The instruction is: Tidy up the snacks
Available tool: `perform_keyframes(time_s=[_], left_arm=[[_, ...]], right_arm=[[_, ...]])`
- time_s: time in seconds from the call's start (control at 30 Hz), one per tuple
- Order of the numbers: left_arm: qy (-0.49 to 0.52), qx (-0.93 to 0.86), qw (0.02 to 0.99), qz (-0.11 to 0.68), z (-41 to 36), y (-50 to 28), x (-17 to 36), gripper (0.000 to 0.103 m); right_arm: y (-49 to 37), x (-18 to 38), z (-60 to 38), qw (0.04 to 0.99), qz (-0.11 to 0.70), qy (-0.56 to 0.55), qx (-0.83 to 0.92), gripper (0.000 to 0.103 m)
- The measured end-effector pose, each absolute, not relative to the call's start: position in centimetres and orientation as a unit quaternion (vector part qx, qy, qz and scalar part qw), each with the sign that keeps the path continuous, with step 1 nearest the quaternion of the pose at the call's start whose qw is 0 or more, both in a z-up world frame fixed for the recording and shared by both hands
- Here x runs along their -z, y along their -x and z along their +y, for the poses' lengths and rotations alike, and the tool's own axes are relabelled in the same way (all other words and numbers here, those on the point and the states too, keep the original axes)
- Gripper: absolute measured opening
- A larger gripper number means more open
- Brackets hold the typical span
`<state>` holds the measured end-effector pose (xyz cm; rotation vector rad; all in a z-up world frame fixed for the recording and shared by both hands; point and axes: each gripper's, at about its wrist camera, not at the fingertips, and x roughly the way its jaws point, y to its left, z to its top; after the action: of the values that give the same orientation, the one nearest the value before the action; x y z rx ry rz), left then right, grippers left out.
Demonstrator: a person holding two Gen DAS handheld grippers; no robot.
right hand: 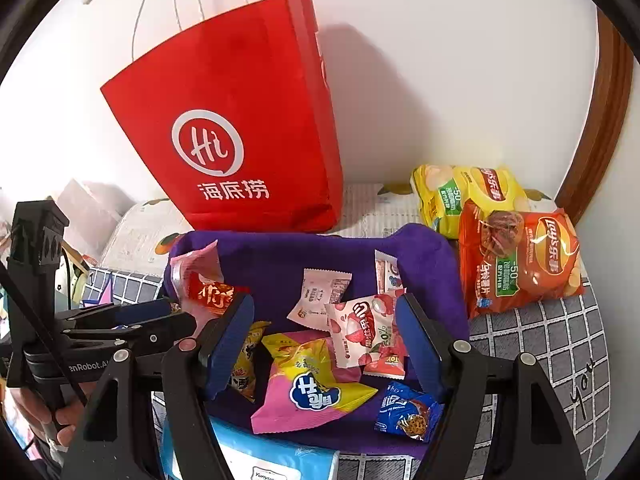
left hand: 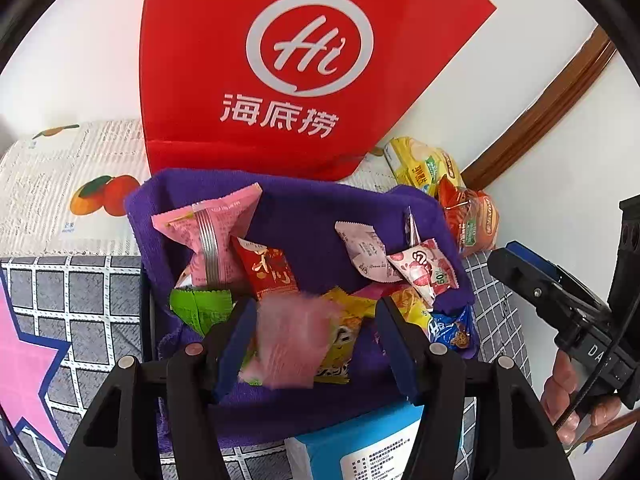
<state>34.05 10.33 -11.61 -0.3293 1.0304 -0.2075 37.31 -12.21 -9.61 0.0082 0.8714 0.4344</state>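
A basket lined with purple cloth point(left hand: 304, 208) point(right hand: 280, 252) holds several small snack packets: a large pink one point(left hand: 212, 232), a red one point(left hand: 272, 272), a green one point(left hand: 200, 308), a strawberry one point(right hand: 364, 332), a pink-and-yellow one point(right hand: 312, 384) and a blue cookie one point(right hand: 412, 412). My left gripper point(left hand: 315, 312) hangs over the basket's near side. A blurred pink packet point(left hand: 292, 344) sits between its jaws, against the left finger and clear of the right one. My right gripper point(right hand: 324, 308) stands open above the basket with nothing in it.
A red paper bag point(right hand: 240, 128) stands behind the basket against the white wall. Yellow point(right hand: 468, 196) and orange point(right hand: 520, 260) chip bags lie at the back right. A blue tissue pack point(right hand: 248, 456) lies at the basket's near edge. A checked cloth point(right hand: 540, 340) covers the surface.
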Motion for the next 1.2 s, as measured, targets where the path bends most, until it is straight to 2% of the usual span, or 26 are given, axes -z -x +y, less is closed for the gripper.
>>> perform_keyframes(time_s=[0.53, 0.7, 0.93, 0.97, 1.07, 1.2], left_arm=[[0.107, 0.067, 0.868, 0.48, 9.3, -32.7, 9.2, 0.06], [0.09, 0.069, 0.879, 0.463, 8.3, -31.4, 7.4, 0.06], [0.049, 0.075, 0.902, 0.423, 6.2, -28.0, 3.9, 0.062], [0.044, 0.074, 0.905, 0.417, 5.9, -27.3, 3.5, 0.065], [0.034, 0.067, 0.905, 0.418, 5.4, -25.1, 2.9, 0.065], [0.03, 0.065, 0.91, 0.409, 5.6, -21.4, 2.4, 0.068]], right_arm=[[-34.0, 5.9, -11.7, 0.906, 0.385, 0.004, -0.175, 0.073], [-31.5, 5.3, -12.5, 0.903, 0.402, 0.004, -0.152, 0.073], [-25.8, 4.4, -14.5, 0.904, 0.41, -0.008, -0.122, 0.081], [-24.8, 4.3, -14.7, 0.906, 0.408, -0.003, -0.115, 0.084], [-21.9, 4.0, -15.2, 0.914, 0.393, 0.008, -0.097, 0.093], [-18.9, 4.1, -15.7, 0.917, 0.386, -0.002, -0.098, 0.094]])
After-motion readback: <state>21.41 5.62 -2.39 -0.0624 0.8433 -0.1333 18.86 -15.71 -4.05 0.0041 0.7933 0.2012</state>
